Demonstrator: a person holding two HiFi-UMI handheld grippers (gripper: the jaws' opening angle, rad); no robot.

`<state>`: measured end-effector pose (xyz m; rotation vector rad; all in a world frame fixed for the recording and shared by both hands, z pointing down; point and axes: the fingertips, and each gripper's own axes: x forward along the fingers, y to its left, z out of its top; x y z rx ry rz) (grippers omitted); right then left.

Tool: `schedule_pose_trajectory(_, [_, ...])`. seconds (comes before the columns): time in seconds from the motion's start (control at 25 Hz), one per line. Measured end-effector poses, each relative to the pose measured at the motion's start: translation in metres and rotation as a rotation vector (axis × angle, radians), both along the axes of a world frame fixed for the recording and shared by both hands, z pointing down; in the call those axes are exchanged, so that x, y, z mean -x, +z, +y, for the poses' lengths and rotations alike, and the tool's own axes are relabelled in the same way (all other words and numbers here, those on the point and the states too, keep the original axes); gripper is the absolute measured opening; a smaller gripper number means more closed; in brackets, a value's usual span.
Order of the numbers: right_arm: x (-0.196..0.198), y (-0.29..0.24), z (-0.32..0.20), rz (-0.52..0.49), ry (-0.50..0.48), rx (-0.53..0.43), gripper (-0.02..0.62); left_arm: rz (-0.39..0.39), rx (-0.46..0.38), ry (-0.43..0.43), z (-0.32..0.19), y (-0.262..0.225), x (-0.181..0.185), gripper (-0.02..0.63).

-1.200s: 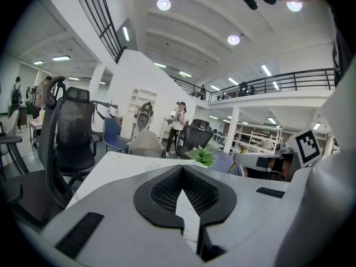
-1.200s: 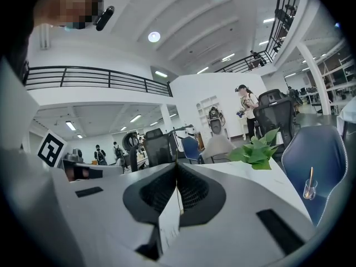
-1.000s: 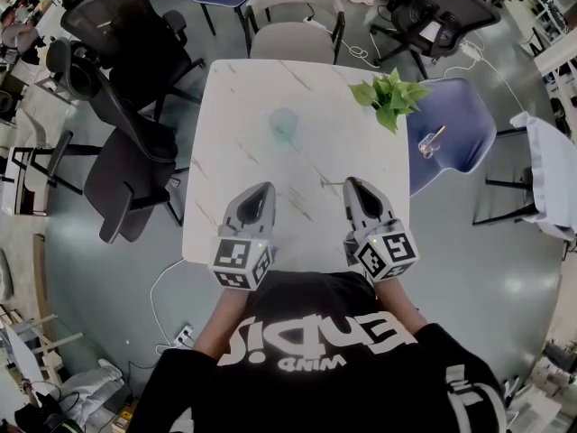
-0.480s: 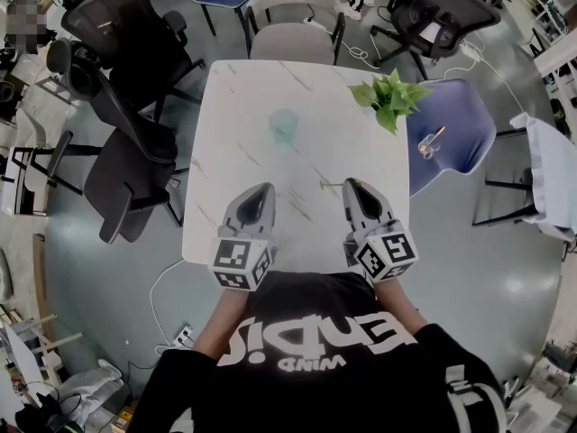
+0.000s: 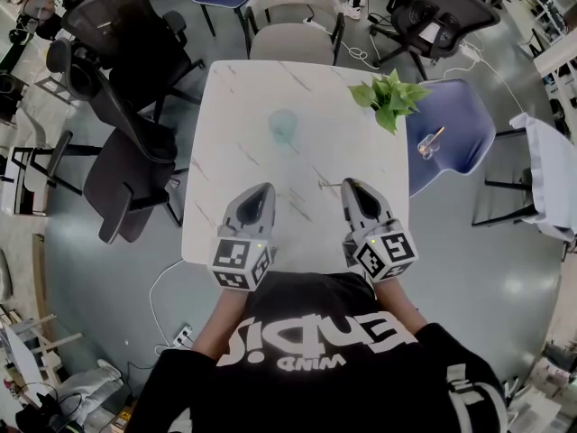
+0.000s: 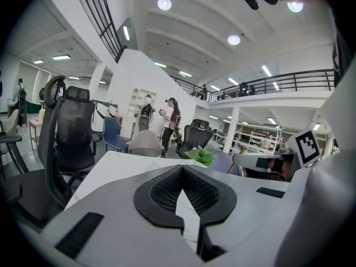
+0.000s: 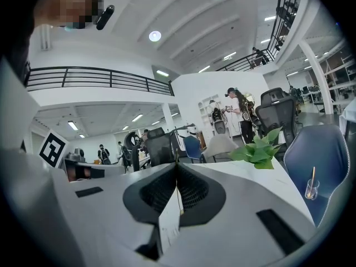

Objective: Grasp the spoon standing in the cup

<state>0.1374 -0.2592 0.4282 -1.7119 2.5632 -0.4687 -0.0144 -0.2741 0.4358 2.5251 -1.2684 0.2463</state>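
Observation:
A small clear cup (image 5: 426, 148) stands on the seat of a blue chair (image 5: 460, 115) to the right of the table, with a slim gold-handled spoon (image 5: 435, 136) upright in it. The right gripper view shows the cup (image 7: 311, 192) and spoon (image 7: 313, 176) at far right, well off from the jaws. My right gripper (image 5: 352, 186) rests over the table's near right edge, shut; a thin yellowish line runs along its jaw seam and I cannot tell what it is. My left gripper (image 5: 262, 190) sits beside it at the near left, shut with nothing in it.
The white marble table (image 5: 243, 88) carries a faint green translucent glass (image 5: 283, 124) in the middle and a leafy green plant (image 5: 389, 97) at its far right corner. Black office chairs (image 5: 126, 79) crowd the left side; grey and blue chairs (image 5: 293, 39) stand beyond.

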Motion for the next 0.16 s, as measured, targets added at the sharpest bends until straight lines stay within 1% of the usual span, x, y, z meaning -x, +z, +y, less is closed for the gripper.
schedule_pose_trajectory(0.16, [0.002, 0.0007, 0.0002, 0.0, -0.002, 0.002, 0.015, 0.002, 0.0, 0.0, 0.0003, -0.0002, 0.0025, 0.014])
